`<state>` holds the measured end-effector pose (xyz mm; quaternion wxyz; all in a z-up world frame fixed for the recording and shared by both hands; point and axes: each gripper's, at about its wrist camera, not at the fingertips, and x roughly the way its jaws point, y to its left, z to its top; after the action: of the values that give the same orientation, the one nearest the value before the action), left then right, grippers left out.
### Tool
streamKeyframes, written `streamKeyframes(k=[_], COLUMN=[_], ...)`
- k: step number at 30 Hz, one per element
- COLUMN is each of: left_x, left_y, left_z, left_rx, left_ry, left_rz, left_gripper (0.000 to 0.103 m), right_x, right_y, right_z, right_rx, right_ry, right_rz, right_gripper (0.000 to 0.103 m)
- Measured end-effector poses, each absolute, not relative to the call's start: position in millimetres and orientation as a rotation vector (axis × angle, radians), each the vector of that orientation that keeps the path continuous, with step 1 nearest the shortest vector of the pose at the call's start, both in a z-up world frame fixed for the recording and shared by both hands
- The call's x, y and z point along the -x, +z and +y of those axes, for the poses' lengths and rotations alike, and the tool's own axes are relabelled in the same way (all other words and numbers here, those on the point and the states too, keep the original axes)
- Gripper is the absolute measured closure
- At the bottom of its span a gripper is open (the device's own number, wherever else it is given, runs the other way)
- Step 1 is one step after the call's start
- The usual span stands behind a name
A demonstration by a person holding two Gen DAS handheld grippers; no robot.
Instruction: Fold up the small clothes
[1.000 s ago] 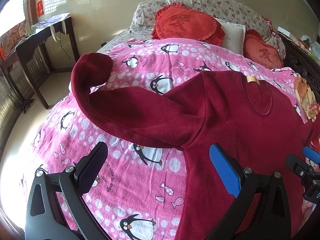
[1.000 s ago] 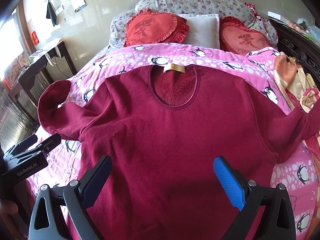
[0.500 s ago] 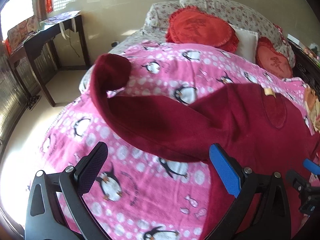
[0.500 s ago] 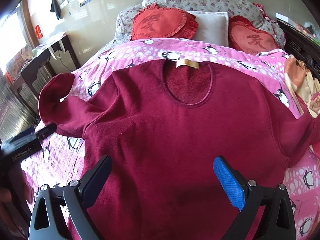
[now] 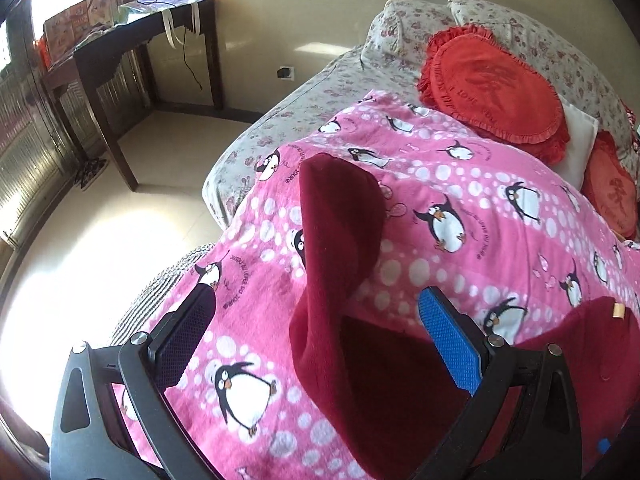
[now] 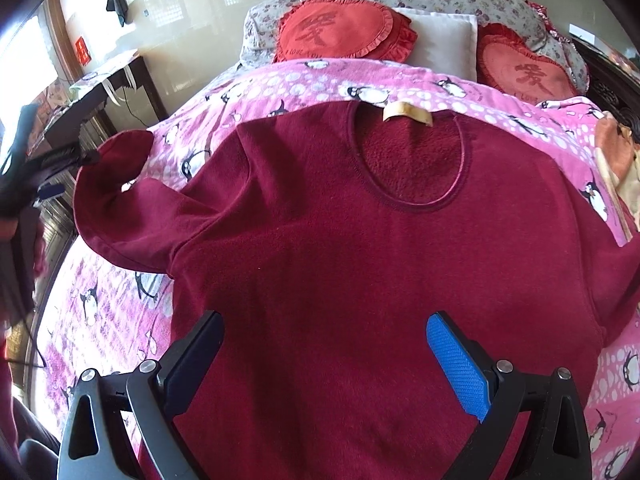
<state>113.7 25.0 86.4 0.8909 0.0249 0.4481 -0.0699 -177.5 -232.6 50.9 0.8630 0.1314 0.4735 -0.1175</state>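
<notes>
A bed [image 6: 256,32] with a floral sheet is carrying a pink penguin blanket [image 6: 288,84], which is covering most of it. A dark red top [image 6: 360,260] is lying flat on the blanket, neckline toward the pillows. Beyond the blanket, two red cushions [image 6: 340,34] and a white pillow [image 6: 444,36] are leaning at the headboard end.

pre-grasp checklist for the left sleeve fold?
1. Left tool open: ok.
2. Sleeve between its fingers: ok.
3. Right tool open, above the shirt body: ok.
4. Shirt flat, neckline up: ok.
5. Sleeve straight: not ok, cuff end bends.
6. Right sleeve lie: cannot tell, it runs off the frame.
</notes>
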Motion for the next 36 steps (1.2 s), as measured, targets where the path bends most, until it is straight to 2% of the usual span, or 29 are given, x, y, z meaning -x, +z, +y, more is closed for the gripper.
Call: streamKeyframes(k=[2, 3, 5, 7, 8, 10, 14, 17, 20, 23, 30, 32, 36], left_x=[-128, -132, -140, -145, -146, -138, -98, -61, -20, 19, 106, 123, 139], left_y=[76, 72, 62, 49, 46, 54, 109, 156, 180, 172, 85, 64, 64], left_z=[22, 21, 16, 12, 14, 17, 0, -27, -67, -112, -192, -204, -203], left_rx=[-0.079, -0.086, -0.116, -0.124, -0.088, -0.005, 0.004, 0.027, 0.027, -0.009, -0.127, -0.193, -0.287], left_ry=[-0.137, -0.145, -0.165, -0.18, -0.203, -0.241, -0.355, -0.503, -0.654, -0.773, -1.0, -1.01, -1.004], left_rz=[0.956, 0.964, 0.98, 1.024, 1.052, 1.049, 0.913, 0.827, 0.797, 0.833, 1.019, 1.078, 1.06], left_gripper=[0.001, 0.005, 0.027, 0.082, 0.091, 0.093, 0.093, 0.093, 0.093, 0.093, 0.093, 0.087, 0.086], right_x=[173, 171, 169, 167, 166, 166, 169, 174, 185, 199, 238, 249, 262], right_y=[47, 46, 43, 41, 39, 39, 39, 42, 52, 62, 78, 79, 81], right_z=[-233, -234, -235, -238, -241, -244, -252, -262, -276, -290, -328, -339, -358], right_rx=[-0.275, -0.277, -0.284, -0.297, -0.308, -0.323, -0.336, -0.355, -0.396, -0.406, -0.441, -0.456, -0.5], right_ry=[-0.245, -0.245, -0.24, -0.242, -0.245, -0.247, -0.258, -0.279, -0.303, -0.34, -0.451, -0.484, -0.522], right_rz=[1.004, 1.009, 1.014, 1.016, 1.017, 1.014, 1.003, 0.99, 0.953, 0.923, 0.887, 0.882, 0.867], right_gripper=[0.002, 0.002, 0.002, 0.002, 0.002, 0.002, 0.002, 0.002, 0.002, 0.002, 0.002, 0.002, 0.002])
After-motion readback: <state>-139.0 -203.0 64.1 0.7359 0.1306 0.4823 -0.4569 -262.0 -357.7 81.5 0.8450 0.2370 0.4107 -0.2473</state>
